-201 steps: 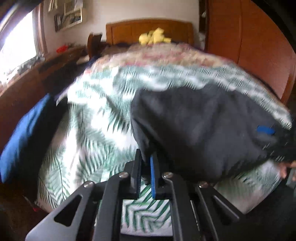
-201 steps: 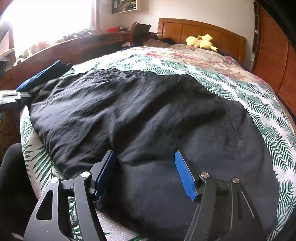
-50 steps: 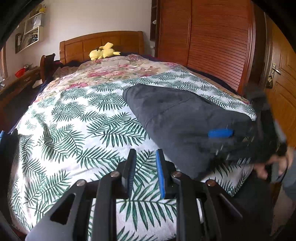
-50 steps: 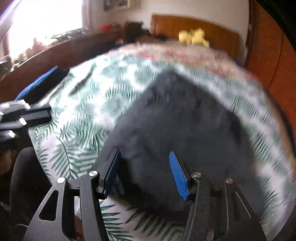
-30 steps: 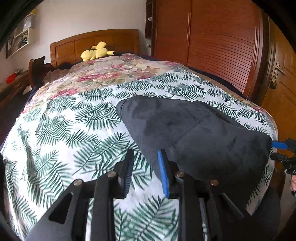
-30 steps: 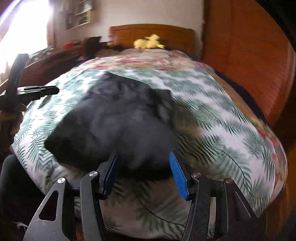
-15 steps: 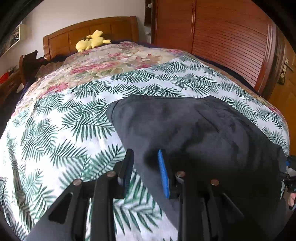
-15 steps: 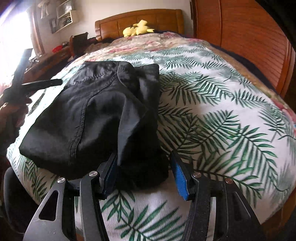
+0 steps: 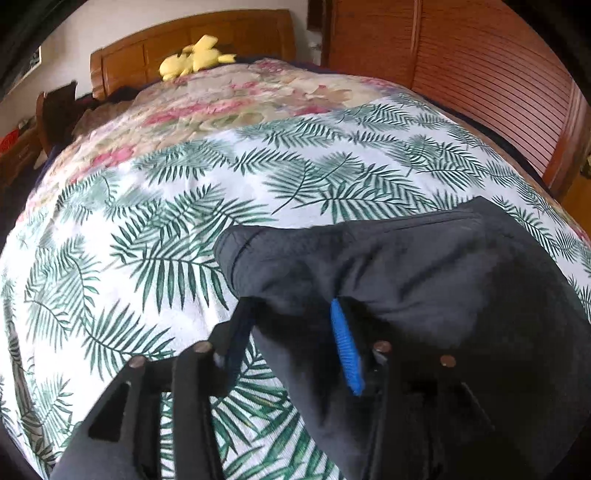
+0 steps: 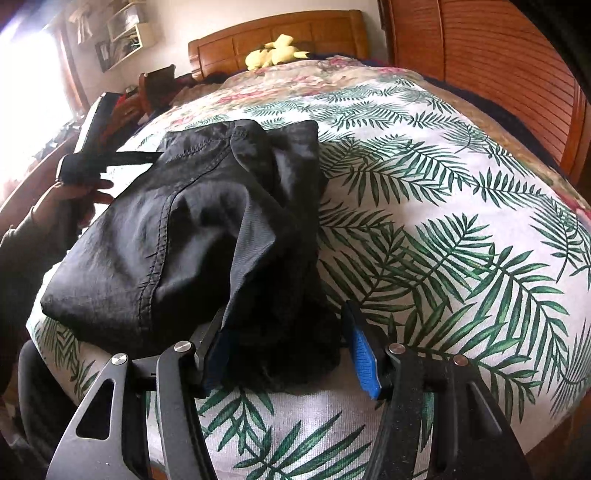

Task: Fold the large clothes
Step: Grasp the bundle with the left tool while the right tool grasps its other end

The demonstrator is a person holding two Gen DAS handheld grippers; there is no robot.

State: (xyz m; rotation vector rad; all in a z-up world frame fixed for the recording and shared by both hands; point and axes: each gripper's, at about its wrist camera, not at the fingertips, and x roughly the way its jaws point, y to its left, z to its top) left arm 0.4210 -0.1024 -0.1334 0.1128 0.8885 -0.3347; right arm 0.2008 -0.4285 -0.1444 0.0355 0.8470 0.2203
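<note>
Currently the black garment [image 10: 177,236] lies folded on the palm-print bedspread [image 10: 443,221], directly ahead of both tools. Left gripper [image 9: 291,332]: jaws opening, a fold of the garment's near corner between them, pads not visibly pressing. Right gripper [image 10: 284,350]: jaws about half spread, straddling a bunched edge of the garment; contact on the left pad cannot be confirmed. A yellow plush toy [image 10: 275,51] sits far ahead at the headboard [image 10: 280,29].
</note>
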